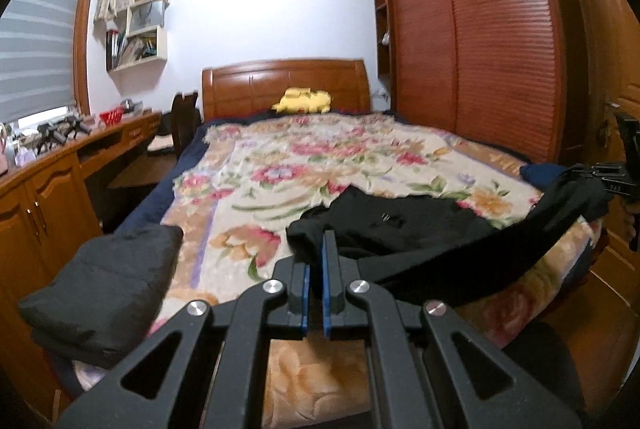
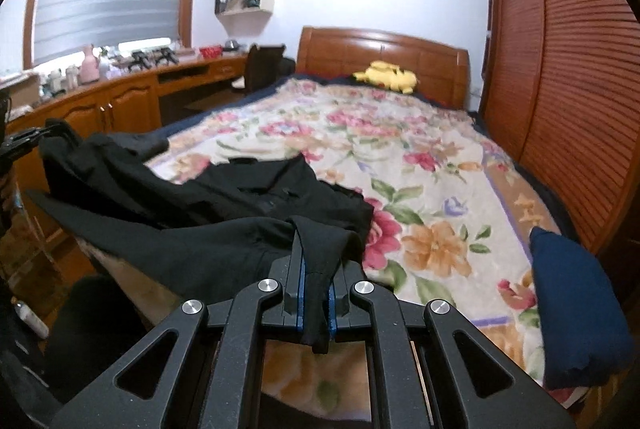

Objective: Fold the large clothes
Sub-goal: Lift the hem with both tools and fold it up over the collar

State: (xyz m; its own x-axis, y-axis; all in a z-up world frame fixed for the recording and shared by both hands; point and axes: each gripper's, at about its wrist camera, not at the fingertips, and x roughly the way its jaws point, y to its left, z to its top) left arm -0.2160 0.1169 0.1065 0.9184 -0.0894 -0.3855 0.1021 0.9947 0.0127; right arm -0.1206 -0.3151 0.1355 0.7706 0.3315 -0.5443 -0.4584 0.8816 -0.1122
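A large black garment lies across the near end of the bed on a floral blanket. My left gripper is shut on one corner of it. My right gripper is shut on the other corner, with a fold of black cloth hanging down between the fingers. The garment is stretched between the two grippers along the bed's foot. The right gripper also shows at the far right of the left wrist view, and the left gripper at the far left of the right wrist view.
A folded dark grey padded item sits on the bed's near left corner. A folded navy item sits near its right edge. A yellow plush lies by the headboard. A wooden desk runs along the left, a wardrobe along the right.
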